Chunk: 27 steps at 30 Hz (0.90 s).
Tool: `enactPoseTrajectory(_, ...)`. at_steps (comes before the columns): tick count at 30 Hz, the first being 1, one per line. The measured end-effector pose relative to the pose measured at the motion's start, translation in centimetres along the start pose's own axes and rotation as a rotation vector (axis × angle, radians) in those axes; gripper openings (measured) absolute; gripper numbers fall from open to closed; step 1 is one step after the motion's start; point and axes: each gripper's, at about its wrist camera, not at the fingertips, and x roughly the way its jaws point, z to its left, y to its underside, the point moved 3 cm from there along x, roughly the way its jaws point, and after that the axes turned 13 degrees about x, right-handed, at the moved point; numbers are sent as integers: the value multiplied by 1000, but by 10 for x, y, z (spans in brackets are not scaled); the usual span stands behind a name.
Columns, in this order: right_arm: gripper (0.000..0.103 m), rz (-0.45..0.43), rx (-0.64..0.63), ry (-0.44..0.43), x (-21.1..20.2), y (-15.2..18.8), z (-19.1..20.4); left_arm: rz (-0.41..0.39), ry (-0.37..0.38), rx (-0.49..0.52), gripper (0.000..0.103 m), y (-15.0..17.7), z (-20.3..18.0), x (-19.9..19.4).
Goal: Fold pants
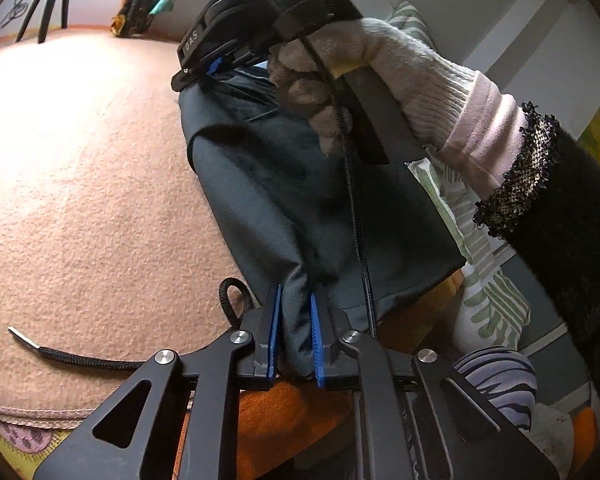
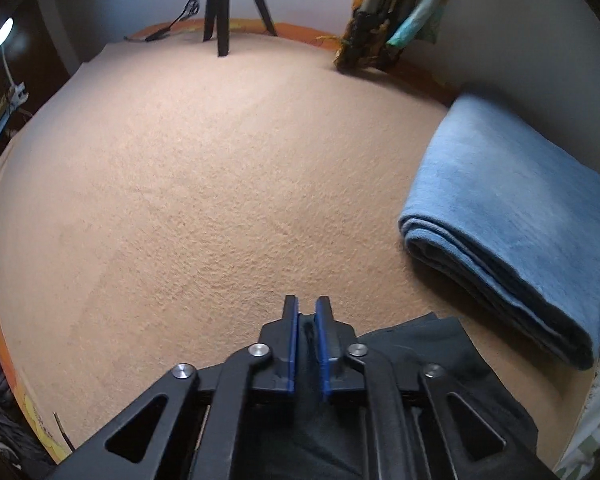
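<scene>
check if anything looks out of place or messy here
One thing: the drawstring of the dark pants trails loose across the pink blanket, a loop sticking out beside the left gripper. The folded blue towel looks tidy.

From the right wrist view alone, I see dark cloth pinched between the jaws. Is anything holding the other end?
Observer: Yes. The left gripper has its jaws shut on the dark pants too.
Operator: Is there a string on them?
Observer: A black drawstring trails over the pink blanket, beside that gripper.
Operator: Who holds my tool?
Observer: A gloved hand grips the right gripper, above the pants' far end.
</scene>
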Motion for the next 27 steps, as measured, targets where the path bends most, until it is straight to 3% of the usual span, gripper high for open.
enactPoseTrajectory(6,3,-9,53,-4,5,1,-3,-2,-24,33,10,3,-9,0)
enactPoseTrajectory(8,8,-4,53,-4,8,0,-2,0,-32,22,11,4,-6,-2)
enactPoseTrajectory(9,14,-14,74,-10,5,-1,-5,7,-32,20,13,4,-8,-1)
enactPoseTrajectory(10,29,-31,99,-23,1,-2,-8,13,-32,25,15,5,-9,-3)
enactPoseTrajectory(11,34,-50,118,-34,-5,-2,-12,14,-34,26,15,4,-8,-4)
enactPoseTrajectory(14,36,-115,185,-70,-33,2,-31,17,-41,16,21,3,-6,-12)
enactPoseTrajectory(16,40,-160,234,-100,-54,10,-47,28,-71,11,36,0,-4,-18)
enactPoseTrajectory(17,42,-185,260,-113,-66,17,-55,30,-86,10,39,-2,-2,-20)
enactPoseTrajectory(20,59,-256,311,-145,-100,39,-77,26,-112,6,40,-11,5,-28)
enactPoseTrajectory(22,71,-296,350,-141,-122,61,-94,11,-127,-22,54,-24,14,-34)
enactPoseTrajectory(25,85,-328,410,-150,-146,92,-121,7,-126,-50,56,-42,28,-37)
enactPoseTrajectory(27,88,-329,441,-128,-154,113,-142,18,-138,-52,56,-53,39,-33)
